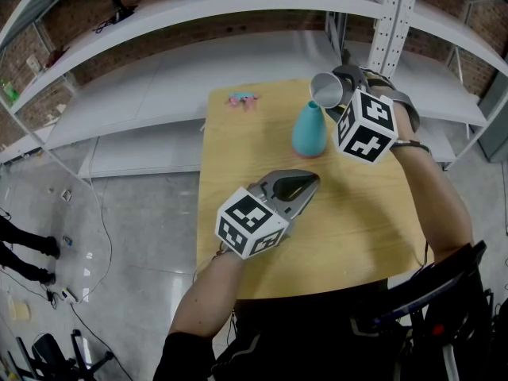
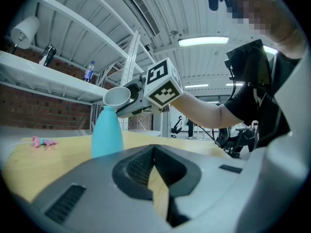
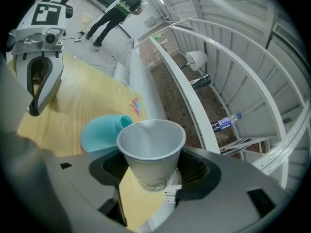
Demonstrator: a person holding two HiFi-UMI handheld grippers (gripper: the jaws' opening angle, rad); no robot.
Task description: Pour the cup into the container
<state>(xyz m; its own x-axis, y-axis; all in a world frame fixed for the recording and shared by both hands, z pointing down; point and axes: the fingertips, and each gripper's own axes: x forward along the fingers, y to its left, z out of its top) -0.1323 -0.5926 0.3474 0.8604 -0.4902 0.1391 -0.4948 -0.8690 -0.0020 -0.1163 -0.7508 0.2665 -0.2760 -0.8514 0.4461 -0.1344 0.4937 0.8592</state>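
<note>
So the right gripper (image 3: 153, 171) is clamped on the cup (image 3: 151, 152), jaws wide around its lower body. The cup is up in the air, right above the mouth of the container (image 1: 309, 129) and tipped over toward it. From the left gripper view the rim sits just over the container's neck, maybe touching it, can't say for sure.

The left gripper (image 1: 298, 187) is squeezed closed on nothing, tips together. It hangs low over the counter (image 1: 238, 173), on the person's side of the container and well apart from it, so it isn't steadying anything.

The container stands upright on the counter by itself. There's a little pink thing (image 1: 243, 99) beyond it near the far edge, which I don't think is part of this.

Progress-wise, I'd say most of it is done: the cup is picked up, carried over, lined up with the opening and tilted. We're in the pour itself.

What I can't tell is whether anything is coming out. Looking into the cup from the right gripper view, I only see white walls, with no stream and no contents I can make out. It could be empty already, or it could hold something clear.

What's left, I'd guess, is tipping a bit more to get the last out, then putting the cup back down on the counter beside the container and letting go
</note>
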